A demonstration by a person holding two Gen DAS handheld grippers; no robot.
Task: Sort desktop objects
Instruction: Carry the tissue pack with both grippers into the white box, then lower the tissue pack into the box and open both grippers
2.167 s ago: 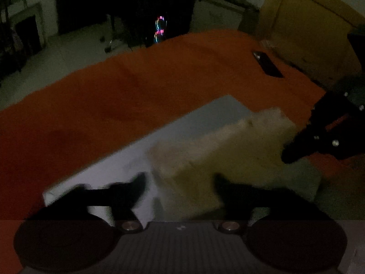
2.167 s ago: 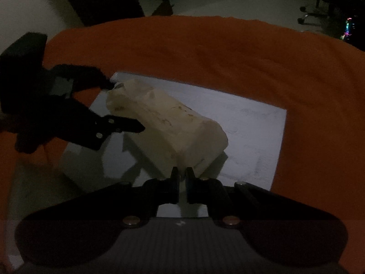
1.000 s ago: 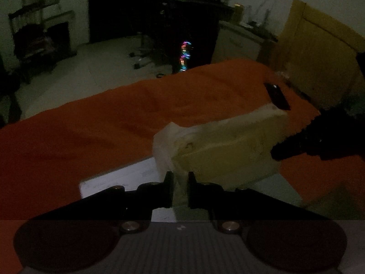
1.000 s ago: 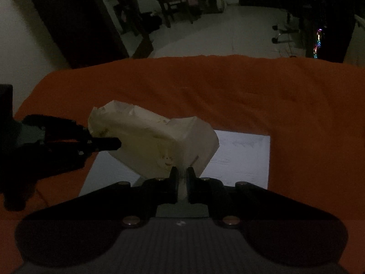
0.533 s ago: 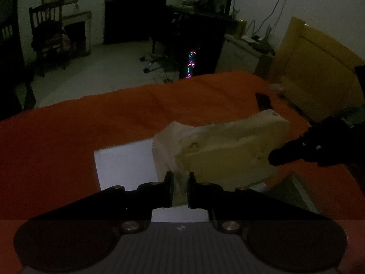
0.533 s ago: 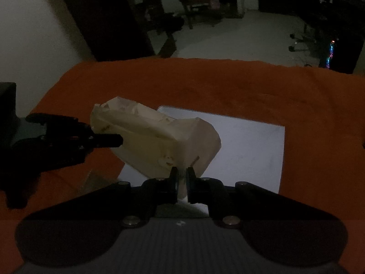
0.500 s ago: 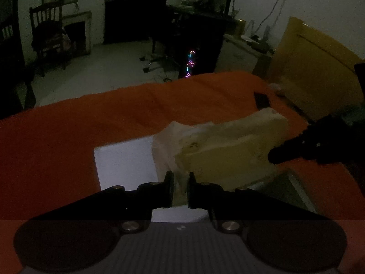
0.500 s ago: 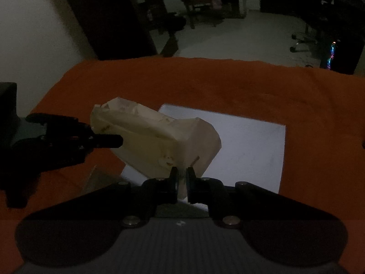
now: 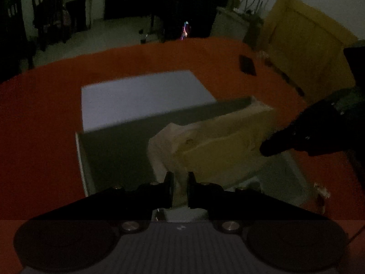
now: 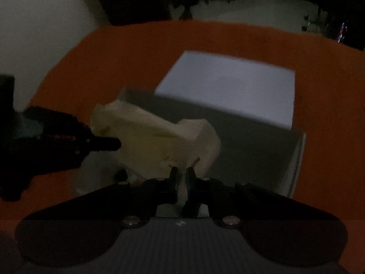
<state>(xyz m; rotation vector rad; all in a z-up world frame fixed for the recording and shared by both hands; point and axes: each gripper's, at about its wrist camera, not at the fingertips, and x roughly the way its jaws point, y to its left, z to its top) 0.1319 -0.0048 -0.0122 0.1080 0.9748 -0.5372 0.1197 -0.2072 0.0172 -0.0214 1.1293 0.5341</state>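
Observation:
A cream tissue pack (image 9: 223,146) in soft plastic wrap hangs between both grippers, above an open grey box (image 9: 118,150). My left gripper (image 9: 180,182) is shut on the wrap at one end. My right gripper (image 10: 181,178) is shut on the wrap at the other end of the pack (image 10: 155,137). The box (image 10: 251,141) lies under the pack in the right wrist view too. Each gripper shows as a dark shape at the side of the other's view. The room is dim.
A white sheet (image 9: 141,96) lies on the orange tablecloth (image 9: 41,114) just behind the box. A dark phone (image 9: 247,65) lies far right. A yellow wooden board (image 9: 308,45) stands beyond the table's right edge.
Both grippers have carried the tissue pack off the white sheet and over the grey box, which has come into view beneath it. Both grips are unchanged.

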